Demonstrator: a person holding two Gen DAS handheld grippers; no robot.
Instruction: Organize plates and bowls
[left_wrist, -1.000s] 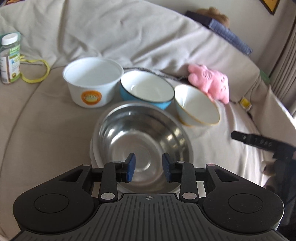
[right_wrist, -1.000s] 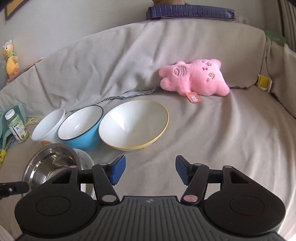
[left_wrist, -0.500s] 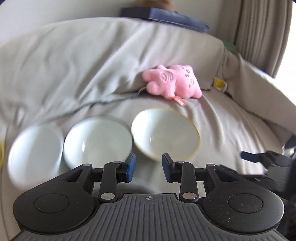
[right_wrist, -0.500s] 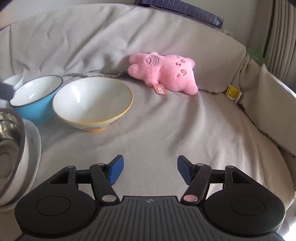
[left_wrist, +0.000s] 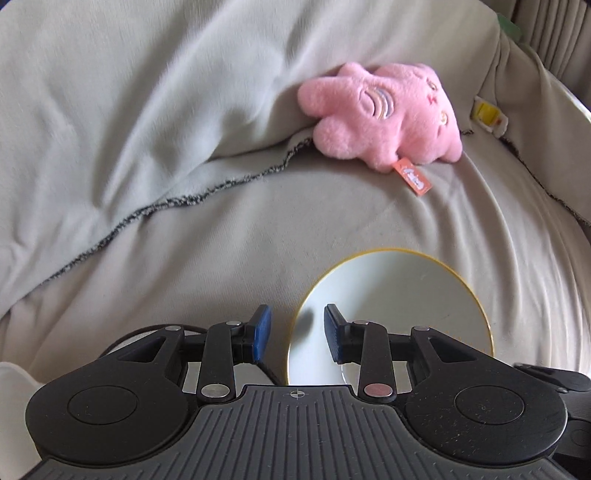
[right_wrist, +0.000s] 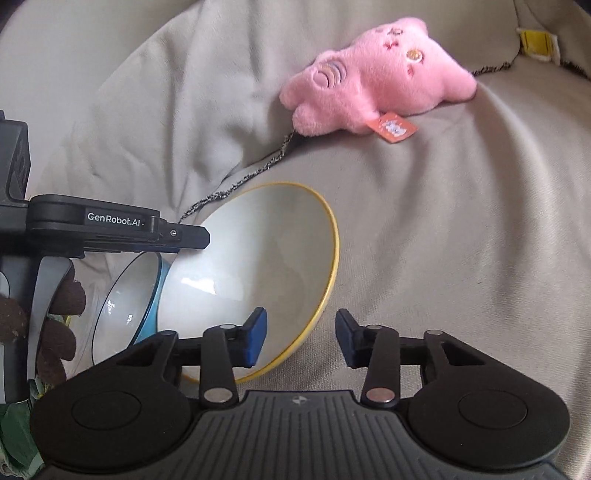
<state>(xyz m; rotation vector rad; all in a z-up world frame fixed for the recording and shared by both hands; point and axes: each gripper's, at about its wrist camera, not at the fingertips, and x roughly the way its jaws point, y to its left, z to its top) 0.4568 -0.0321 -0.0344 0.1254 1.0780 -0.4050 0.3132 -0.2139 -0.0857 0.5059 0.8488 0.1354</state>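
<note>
A white bowl with a yellow rim (left_wrist: 399, 306) (right_wrist: 258, 266) sits on the grey couch cover. My left gripper (left_wrist: 297, 338) is open and straddles its left rim, one finger outside and one over the inside. My right gripper (right_wrist: 299, 339) is open and straddles the bowl's near right rim. A blue bowl (right_wrist: 129, 291) stands just left of the yellow-rimmed one, partly hidden behind the left gripper's body (right_wrist: 92, 229). Its dark rim shows under my left fingers (left_wrist: 258, 363).
A pink plush toy (left_wrist: 388, 114) (right_wrist: 376, 77) lies behind the bowl against the couch back. The cover's dark stitched edge (left_wrist: 184, 201) runs across the seat. A yellow tag (left_wrist: 487, 112) sits at the right. A white object's edge (left_wrist: 14, 384) shows at far left.
Both grippers have moved forward and down to the yellow-rimmed bowl, which now lies between each pair of fingers. The steel bowl and white tub have left both views.
</note>
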